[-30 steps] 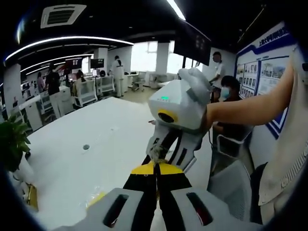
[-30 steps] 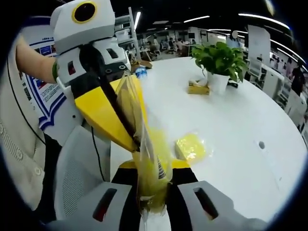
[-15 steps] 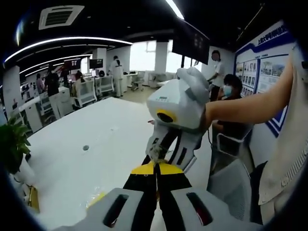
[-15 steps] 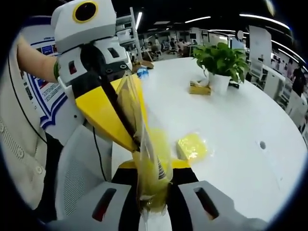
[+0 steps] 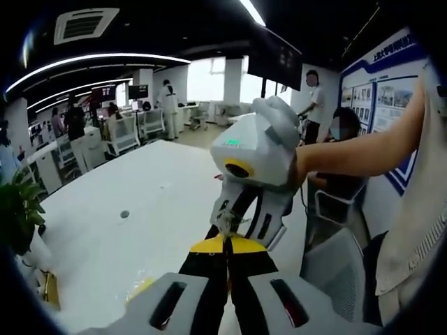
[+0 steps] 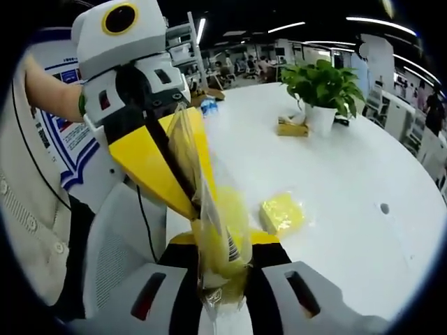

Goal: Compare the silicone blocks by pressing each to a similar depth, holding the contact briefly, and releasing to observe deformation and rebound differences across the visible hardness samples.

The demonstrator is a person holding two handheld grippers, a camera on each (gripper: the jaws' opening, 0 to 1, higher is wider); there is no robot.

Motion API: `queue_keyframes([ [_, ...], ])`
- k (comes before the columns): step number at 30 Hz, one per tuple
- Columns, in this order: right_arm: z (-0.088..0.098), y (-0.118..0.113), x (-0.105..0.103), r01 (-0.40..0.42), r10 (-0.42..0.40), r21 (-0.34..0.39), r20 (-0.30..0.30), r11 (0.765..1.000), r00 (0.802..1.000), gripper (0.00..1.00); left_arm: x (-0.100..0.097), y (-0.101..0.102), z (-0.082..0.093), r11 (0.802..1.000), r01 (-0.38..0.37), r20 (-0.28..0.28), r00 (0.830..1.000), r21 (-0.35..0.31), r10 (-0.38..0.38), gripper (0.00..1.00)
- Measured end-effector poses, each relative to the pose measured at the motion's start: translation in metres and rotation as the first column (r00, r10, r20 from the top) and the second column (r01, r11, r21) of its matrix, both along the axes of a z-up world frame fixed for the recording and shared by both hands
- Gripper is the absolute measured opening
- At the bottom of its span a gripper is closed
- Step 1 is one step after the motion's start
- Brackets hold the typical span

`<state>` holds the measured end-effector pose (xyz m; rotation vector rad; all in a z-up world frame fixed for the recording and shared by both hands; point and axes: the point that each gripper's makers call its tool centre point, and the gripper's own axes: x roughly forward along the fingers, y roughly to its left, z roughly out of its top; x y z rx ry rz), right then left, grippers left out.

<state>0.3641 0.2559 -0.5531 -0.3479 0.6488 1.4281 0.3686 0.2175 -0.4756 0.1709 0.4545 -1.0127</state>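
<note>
A clear plastic bag [image 6: 209, 209] with a yellow silicone block inside hangs between both grippers, above the table edge. In the right gripper view, my right gripper [image 6: 222, 246] is shut on the bag's lower part. My left gripper [image 6: 198, 204] comes in from the upper left with its yellow jaws shut on the bag's upper edge. In the left gripper view, my left gripper [image 5: 226, 239] is shut on a thin crumple of bag [image 5: 224, 222], tip to tip with the right gripper [image 5: 228, 225]. A second yellow block [image 6: 282, 212], also bagged, lies on the white table [image 6: 349, 181].
A potted plant [image 6: 321, 87] and a small yellow box [image 6: 291, 128] stand at the table's far side, with a bottle [image 6: 204, 106] near the edge. A grey chair [image 6: 119, 244] sits below the grippers. A small hole [image 5: 125, 213] marks the tabletop. People stand and sit around the office.
</note>
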Motion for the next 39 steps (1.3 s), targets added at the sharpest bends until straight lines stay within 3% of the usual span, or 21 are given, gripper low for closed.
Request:
queue_keyframes([
  [30,0.009,0.003,-0.01,-0.047,0.047,0.051,0.001,0.998,0.999,0.24,-0.008,0.001,0.007,0.999,-0.029,-0.007,1.0,-0.016,0.029,0.0],
  [39,0.009,0.004,-0.011,-0.064,0.062,0.074,0.033,0.995,0.998,0.26,-0.007,0.005,0.005,0.998,-0.049,-0.049,0.998,-0.045,0.046,0.0],
])
